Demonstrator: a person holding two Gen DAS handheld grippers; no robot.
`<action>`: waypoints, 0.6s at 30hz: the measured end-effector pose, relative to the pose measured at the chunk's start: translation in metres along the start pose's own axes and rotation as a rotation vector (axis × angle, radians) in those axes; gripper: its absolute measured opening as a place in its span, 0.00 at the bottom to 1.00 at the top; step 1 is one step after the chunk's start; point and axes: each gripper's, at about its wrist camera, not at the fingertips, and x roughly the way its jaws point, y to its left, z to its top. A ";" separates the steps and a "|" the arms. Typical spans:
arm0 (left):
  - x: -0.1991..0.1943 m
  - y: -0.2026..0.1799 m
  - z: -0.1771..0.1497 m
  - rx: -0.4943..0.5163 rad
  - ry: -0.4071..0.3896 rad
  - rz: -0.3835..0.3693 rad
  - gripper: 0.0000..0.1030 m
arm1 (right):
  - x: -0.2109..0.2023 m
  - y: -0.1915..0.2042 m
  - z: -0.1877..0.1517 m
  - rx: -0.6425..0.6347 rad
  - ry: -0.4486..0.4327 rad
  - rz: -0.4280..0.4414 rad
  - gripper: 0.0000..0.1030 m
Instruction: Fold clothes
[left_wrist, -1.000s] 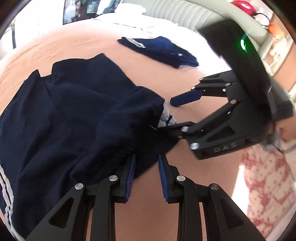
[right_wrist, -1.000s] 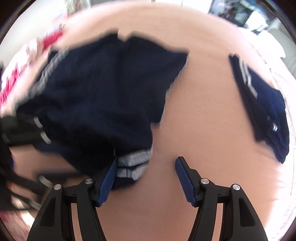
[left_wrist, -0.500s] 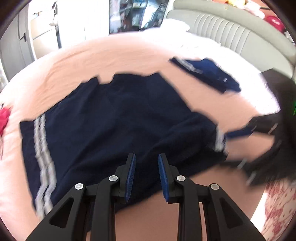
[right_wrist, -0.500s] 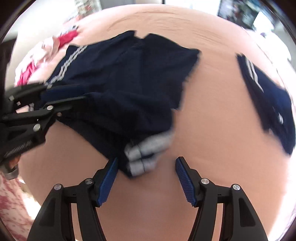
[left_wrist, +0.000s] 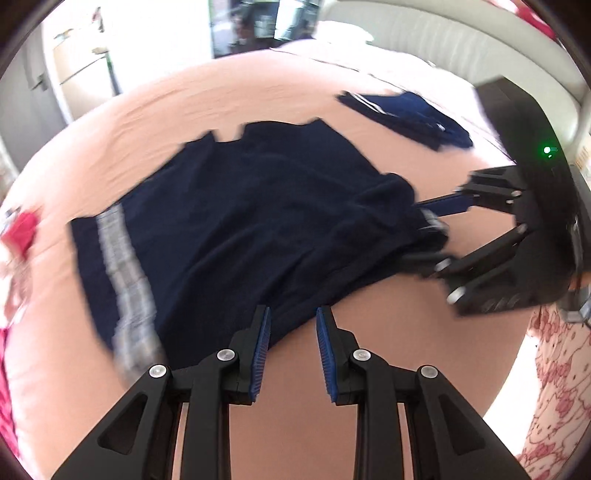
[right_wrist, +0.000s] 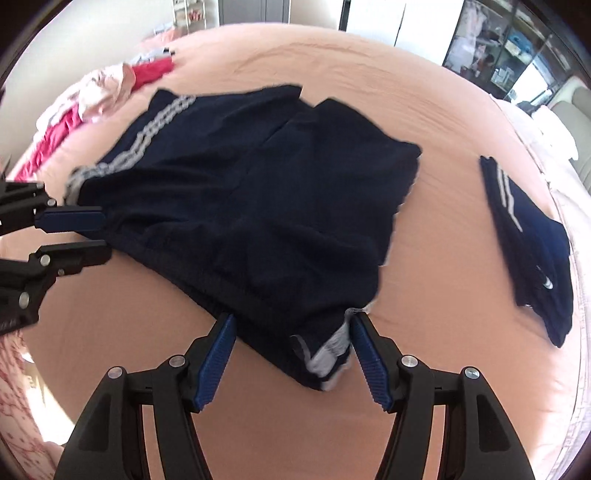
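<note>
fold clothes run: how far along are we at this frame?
Done: one folded navy garment lies apart on the bed. In hand: navy shorts spread flat, unfolded; the right claw is open around a waistband corner, the left claw gapped at the edge. Left: folding these, then the pink and red pile.

A home bedroom, seemingly: a peach-sheeted bed (right_wrist: 461, 122), padded headboard (left_wrist: 424, 79), heaped clothes (right_wrist: 107, 92).

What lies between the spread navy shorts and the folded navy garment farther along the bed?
Only bare peach bedsheet lies between the shorts and the folded garment. The right wrist view shows this most clearly.
</note>
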 end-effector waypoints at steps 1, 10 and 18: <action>0.001 -0.004 0.002 0.006 0.004 -0.013 0.23 | -0.001 0.001 -0.001 0.004 -0.009 0.015 0.62; -0.010 0.028 0.001 -0.127 -0.035 0.191 0.23 | -0.009 -0.010 0.000 0.094 -0.066 0.027 0.32; -0.032 0.048 -0.016 -0.221 -0.065 -0.071 0.27 | -0.009 0.005 0.020 0.146 -0.152 0.057 0.28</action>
